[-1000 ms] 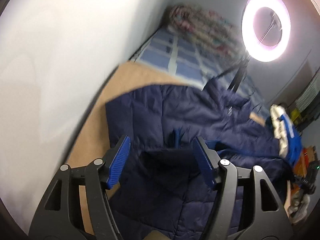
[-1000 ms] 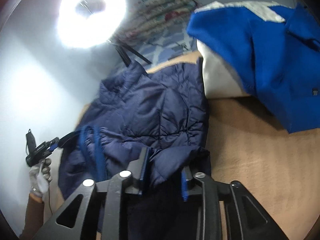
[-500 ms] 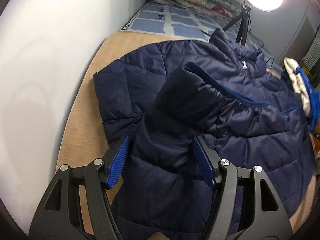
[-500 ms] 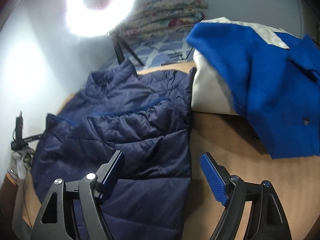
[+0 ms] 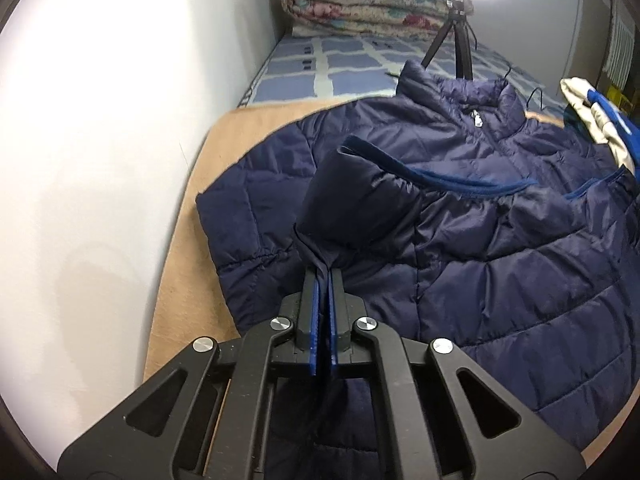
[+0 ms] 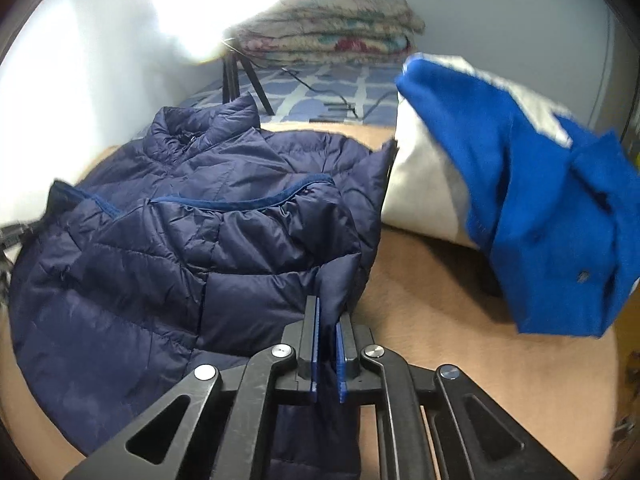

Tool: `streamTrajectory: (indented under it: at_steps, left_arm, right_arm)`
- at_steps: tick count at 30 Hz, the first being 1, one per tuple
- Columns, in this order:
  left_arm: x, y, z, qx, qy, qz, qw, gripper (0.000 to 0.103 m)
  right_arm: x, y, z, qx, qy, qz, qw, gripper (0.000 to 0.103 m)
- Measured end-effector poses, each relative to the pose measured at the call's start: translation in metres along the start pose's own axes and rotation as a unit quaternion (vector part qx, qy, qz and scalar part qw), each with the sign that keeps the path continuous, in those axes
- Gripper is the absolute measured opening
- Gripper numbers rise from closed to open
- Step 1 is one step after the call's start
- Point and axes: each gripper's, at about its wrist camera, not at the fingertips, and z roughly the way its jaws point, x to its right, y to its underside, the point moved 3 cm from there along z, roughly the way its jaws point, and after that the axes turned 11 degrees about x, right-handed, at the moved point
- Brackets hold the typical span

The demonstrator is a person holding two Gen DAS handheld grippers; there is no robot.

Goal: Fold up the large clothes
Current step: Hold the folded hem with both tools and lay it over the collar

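Observation:
A navy quilted jacket [image 5: 480, 240] lies spread on a tan surface [image 5: 180, 280], collar at the far end and a sleeve folded across its front. My left gripper [image 5: 322, 276] is closing, and its blue pads pinch a fold of the jacket's left side. In the right wrist view the same jacket [image 6: 180, 240] fills the left half. My right gripper [image 6: 329, 308] is closing too, pads pressed on a fold at the jacket's right edge, with fabric hanging down between the fingers.
A blue and white garment [image 6: 520, 200] is heaped right of the jacket, partly on the tan surface [image 6: 440, 320]. Beyond lie a checked sheet [image 5: 340, 64], a rolled floral quilt [image 5: 360, 4] and a ring-light tripod [image 5: 456, 40]. A white wall [image 5: 100, 160] borders the left.
Both grippers stood open over the jacket half a second ago; now each has shut on a fold of it. Both views have come lower and closer to the fabric.

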Motion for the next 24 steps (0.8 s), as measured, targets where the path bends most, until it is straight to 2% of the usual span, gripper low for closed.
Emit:
streamTrajectory:
  at_steps: [7, 12, 20, 24]
  left_arm:
    - [-0.009, -0.021, -0.030, 0.053, -0.013, -0.003, 0.9985, 0.001]
    - [-0.016, -0.049, -0.031, 0.076, -0.022, -0.018, 0.9967, 0.001]
    - [-0.025, -0.113, 0.006, 0.109, -0.056, -0.055, 0.9910, 0.001]
    - [-0.023, -0.134, 0.035, 0.113, -0.074, -0.071, 0.9883, 0.001]
  right_arm:
    - [-0.007, -0.023, -0.039, 0.060, 0.021, -0.026, 0.998, 0.001]
    - [-0.013, -0.048, -0.054, 0.098, 0.044, -0.048, 0.993, 0.001]
    - [-0.014, -0.108, -0.019, 0.125, 0.099, -0.074, 0.984, 0.001]
    - [-0.008, -0.134, 0.013, 0.126, 0.123, -0.057, 0.983, 0.001]
